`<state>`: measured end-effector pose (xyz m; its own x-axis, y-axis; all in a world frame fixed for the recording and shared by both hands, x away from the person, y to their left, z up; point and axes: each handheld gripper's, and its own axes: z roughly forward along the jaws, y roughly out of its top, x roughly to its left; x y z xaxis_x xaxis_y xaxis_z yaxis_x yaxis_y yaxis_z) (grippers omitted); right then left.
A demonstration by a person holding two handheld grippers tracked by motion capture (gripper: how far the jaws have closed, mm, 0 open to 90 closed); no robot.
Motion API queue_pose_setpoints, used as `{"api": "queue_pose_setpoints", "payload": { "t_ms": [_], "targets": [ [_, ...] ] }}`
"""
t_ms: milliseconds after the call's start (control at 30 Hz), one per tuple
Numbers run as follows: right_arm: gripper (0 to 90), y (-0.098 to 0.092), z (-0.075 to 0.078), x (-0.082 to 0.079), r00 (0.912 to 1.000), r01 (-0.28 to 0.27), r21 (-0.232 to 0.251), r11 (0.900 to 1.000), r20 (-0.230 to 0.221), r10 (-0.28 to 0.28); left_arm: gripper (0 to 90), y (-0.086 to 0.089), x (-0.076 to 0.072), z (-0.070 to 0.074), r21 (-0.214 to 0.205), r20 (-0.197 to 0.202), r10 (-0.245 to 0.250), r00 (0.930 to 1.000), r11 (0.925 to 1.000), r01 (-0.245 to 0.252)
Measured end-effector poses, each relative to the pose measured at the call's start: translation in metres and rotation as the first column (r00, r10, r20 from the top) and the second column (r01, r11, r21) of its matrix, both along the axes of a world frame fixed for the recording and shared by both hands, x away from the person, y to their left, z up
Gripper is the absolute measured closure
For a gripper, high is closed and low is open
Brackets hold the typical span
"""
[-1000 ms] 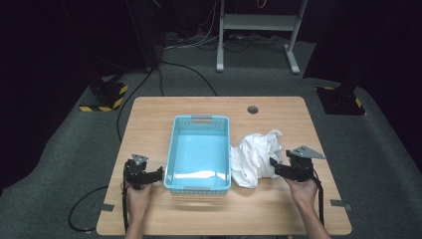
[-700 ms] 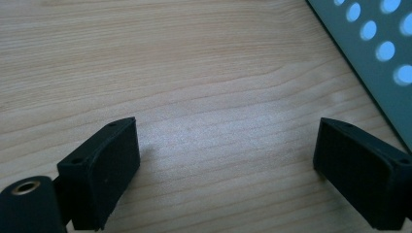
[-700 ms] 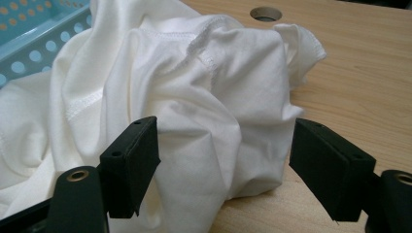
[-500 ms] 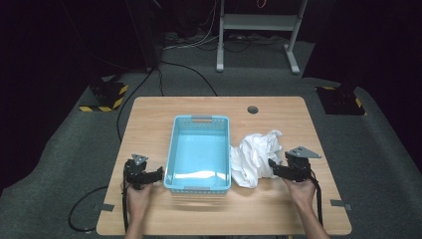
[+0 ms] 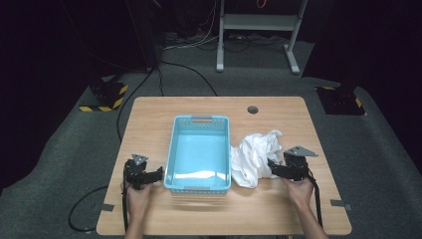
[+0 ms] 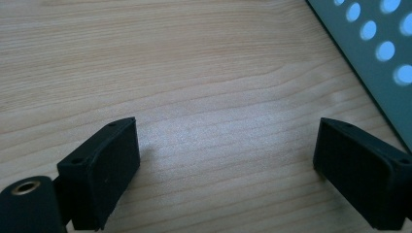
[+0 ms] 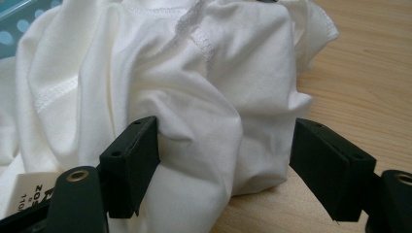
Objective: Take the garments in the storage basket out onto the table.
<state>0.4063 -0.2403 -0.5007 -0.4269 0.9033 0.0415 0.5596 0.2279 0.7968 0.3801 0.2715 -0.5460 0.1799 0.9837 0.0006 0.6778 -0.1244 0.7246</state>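
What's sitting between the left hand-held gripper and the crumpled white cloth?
The light blue perforated plastic basket sits between the left hand-held gripper and the crumpled white cloth, as the high view shows.

Lit from above, bright on the wooden table (image 5: 278, 209); dark all round, the floor nearly black at the edges of the high view; glare on the bottom of the light blue basket (image 5: 199, 175); slightly soft and grainy overall. Pale sheen on the wood in the left gripper view; blurred basket holes. Soft shadows in the folds of the white garment (image 7: 194, 97); near jaws out of focus.
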Motion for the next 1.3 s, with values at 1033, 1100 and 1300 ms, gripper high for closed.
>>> {"api": "queue_pose_setpoints", "payload": {
  "t_ms": [1033,1100,1300],
  "targets": [
    [25.3,0.007,-0.02,0.015,0.998,0.028,-0.014,0.9995,-0.057,-0.029,9.7,0.0,0.0,0.0,0.0,0.0,0.0,1.0,1.0,0.0],
    [25.1,0.007,-0.022,0.015,0.9977,0.032,-0.012,0.9994,-0.059,-0.033,9.7,0.0,0.0,0.0,0.0,0.0,0.0,1.0,1.0,0.0],
    [24.6,0.005,-0.03,0.015,0.9968,0.047,-0.011,0.9988,-0.064,-0.048,9.7,0.0,0.0,0.0,0.0,0.0,0.0,1.0,1.0,0.0]
  ]
}}
